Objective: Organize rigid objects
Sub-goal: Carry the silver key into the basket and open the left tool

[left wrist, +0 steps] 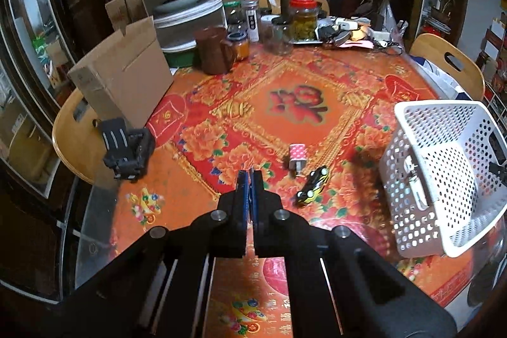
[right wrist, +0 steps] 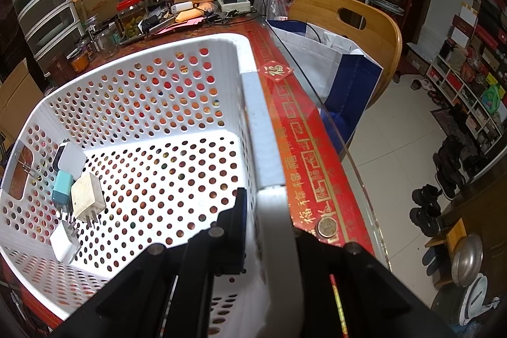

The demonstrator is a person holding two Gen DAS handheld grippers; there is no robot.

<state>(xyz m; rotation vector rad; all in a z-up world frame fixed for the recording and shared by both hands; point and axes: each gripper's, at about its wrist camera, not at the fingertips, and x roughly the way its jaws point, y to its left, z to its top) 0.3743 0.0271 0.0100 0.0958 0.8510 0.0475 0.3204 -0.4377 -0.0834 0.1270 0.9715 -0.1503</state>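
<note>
Cluttered red floral tablecloth (left wrist: 196,205); right tool (right wrist: 266,208) clamps the white basket (right wrist: 256,129) rim, left tool (left wrist: 250,176) closed empty.

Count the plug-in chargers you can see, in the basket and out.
5. Four in the white basket by its left wall: white, teal, cream, white. A pink polka-dot charger lies on the table beside the toy car. Others may be hidden.

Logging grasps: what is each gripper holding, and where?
Right gripper clamps the basket by its rim wall. Left gripper is shut, holding nothing.
</note>
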